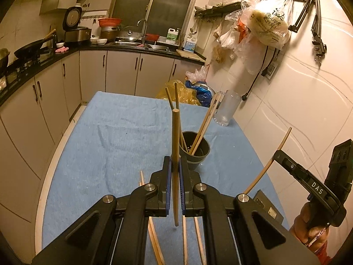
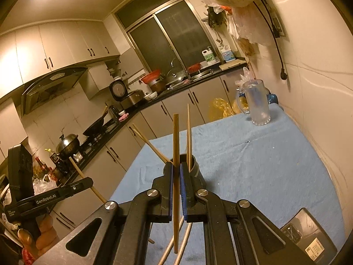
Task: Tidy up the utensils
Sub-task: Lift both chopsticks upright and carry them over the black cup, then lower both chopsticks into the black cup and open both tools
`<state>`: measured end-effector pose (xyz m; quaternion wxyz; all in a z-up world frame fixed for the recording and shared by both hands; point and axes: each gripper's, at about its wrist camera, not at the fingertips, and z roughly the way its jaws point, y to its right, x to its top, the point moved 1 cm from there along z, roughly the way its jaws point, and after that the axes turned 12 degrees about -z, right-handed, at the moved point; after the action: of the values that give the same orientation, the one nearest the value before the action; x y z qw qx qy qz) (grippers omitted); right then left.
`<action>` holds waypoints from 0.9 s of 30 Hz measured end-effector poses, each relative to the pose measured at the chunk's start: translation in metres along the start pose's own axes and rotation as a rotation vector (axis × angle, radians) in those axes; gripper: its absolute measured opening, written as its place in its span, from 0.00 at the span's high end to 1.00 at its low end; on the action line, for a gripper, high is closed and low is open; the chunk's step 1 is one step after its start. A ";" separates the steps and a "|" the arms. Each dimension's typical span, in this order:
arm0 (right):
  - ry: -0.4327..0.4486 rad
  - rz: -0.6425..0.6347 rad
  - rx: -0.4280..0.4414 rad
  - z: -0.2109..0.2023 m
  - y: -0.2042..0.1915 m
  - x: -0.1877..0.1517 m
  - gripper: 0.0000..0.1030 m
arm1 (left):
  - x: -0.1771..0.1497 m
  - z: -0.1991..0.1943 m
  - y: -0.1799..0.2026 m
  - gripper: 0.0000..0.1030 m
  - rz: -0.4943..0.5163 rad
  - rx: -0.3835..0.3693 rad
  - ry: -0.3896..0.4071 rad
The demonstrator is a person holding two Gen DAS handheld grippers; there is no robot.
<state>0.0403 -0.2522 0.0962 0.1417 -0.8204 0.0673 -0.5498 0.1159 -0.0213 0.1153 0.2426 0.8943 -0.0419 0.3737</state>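
1. The left gripper [image 1: 175, 170] is clamped on 1 wooden chopstick [image 1: 175, 145], held upright between its blue pads, likely so the stick can drop end-first into the dark cup [image 1: 197, 152] just beyond it.
2. The right gripper [image 2: 175, 172] grips a second chopstick [image 2: 175, 141] the same way, upright and close above the same cup [image 2: 194, 167], which from this side sits right behind the fingers.
3. The cup stands on the surface, covered by a blue cloth [image 1: 110, 137], and already holds several chopsticks leaning outward [image 1: 205, 123]. Those slanted sticks crowd the opening, so each new one probably needs a steep entry to avoid knocking them.
4. More loose chopsticks [image 1: 154, 243] lie on the cloth beneath the left gripper, so the sorting looks only partly done.
5. With both grippers near the cup, they could bump each other; going 1 at a time seems safer.
6. A clear glass mug [image 1: 227, 108] stands farther back near the wall, well apart from the cup. A dark flat device [image 2: 308, 238] lies at the near edge by the right gripper.
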 end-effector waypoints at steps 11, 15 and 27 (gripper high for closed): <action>0.033 -0.009 0.005 -0.007 -0.003 0.020 0.94 | 0.010 -0.006 0.009 0.94 0.021 -0.009 0.023; 0.044 -0.014 0.005 -0.008 -0.006 0.028 0.94 | 0.016 -0.008 0.014 0.94 0.027 -0.013 0.032; 0.077 -0.024 0.001 -0.001 -0.007 0.059 0.94 | 0.049 -0.004 0.032 0.94 0.037 -0.025 0.070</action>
<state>0.0617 -0.2612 0.1504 0.1328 -0.7994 0.0623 -0.5826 0.1402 -0.0417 0.1647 0.2481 0.8767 -0.0548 0.4085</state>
